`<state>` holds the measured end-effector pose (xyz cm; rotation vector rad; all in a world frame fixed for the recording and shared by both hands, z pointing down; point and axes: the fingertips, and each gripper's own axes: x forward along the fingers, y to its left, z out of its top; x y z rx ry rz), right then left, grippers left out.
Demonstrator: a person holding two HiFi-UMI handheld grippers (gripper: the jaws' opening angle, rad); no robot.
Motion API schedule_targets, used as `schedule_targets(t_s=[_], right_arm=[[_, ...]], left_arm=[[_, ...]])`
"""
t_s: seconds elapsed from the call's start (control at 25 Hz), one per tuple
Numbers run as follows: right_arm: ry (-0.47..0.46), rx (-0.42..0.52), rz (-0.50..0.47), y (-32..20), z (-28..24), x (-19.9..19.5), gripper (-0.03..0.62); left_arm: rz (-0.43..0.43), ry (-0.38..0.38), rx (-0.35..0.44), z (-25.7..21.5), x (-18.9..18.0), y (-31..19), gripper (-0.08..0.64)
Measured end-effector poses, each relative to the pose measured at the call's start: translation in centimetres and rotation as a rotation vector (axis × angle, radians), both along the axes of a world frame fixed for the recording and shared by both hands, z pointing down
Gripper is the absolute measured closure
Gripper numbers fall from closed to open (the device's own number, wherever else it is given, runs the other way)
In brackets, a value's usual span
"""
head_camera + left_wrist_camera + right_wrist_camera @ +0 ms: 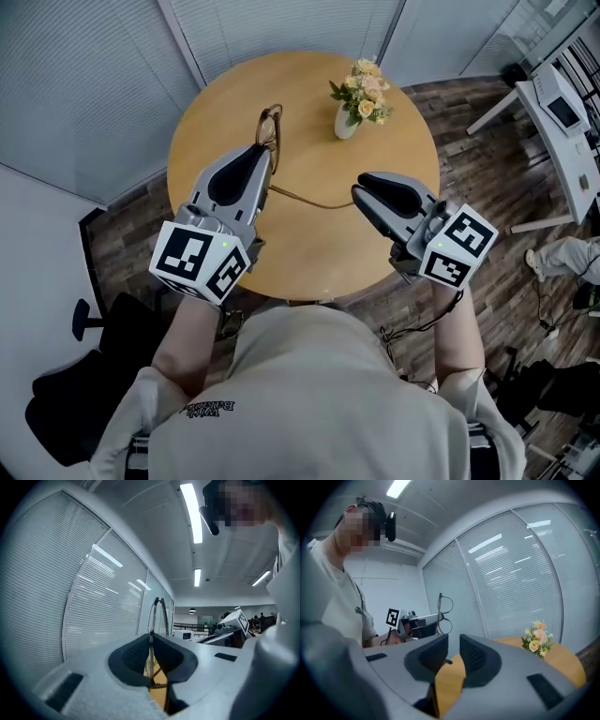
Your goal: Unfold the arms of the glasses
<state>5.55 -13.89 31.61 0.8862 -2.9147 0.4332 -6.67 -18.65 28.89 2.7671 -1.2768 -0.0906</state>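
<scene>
Thin-rimmed glasses (270, 127) stand up over the round wooden table (309, 248), with my left gripper (265, 157) shut on their frame. In the left gripper view the rims (157, 616) rise just beyond the closed jaws (151, 644). One unfolded arm (314, 202) runs right from the frame, and its tip reaches my right gripper (359, 192). The right gripper (453, 654) shows a narrow gap between its jaws, with the arm's tip (448, 661) at the left jaw's inner edge. That view also shows the glasses (444, 613) and the left gripper (419, 620).
A small white vase of flowers (359, 98) stands on the table's far right part; it appears in the right gripper view as flowers (536, 639). Blinds and glass walls lie behind. A black chair (66, 394) is at lower left, a white desk (562, 112) far right.
</scene>
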Motion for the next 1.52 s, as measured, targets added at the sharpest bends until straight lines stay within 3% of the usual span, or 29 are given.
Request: schedule_targets(t_s=[0.24,0.52,0.8,1.32,1.52], right_arm=[[0.115,0.13,-0.044,-2.0,-2.9,-0.2,0.528],[0.301,0.183,-0.28,-2.4,-0.9,-4.1,0.527],[0.232,0.123,-0.441,-0.5,0.9,-8.8,0.526],[0.262,0.075,-0.48,0.2,3.7,-10.5,0.518],[0.225,0.082,-0.459,0.1,3.3,-10.4,0.518]], left_arm=[[0.025,0.005,-0.006,-0.3,0.3,0.4,0.518],[0.069,0.049,-0.016,-1.5,1.6,1.6,0.518],[0.097,0.099,-0.036,-2.2,2.0,2.7,0.518],[0.098,0.088,-0.034,-1.9,2.1,3.2,0.518],[0.101,0.078,-0.046,-1.3,2.2,3.1,0.518]])
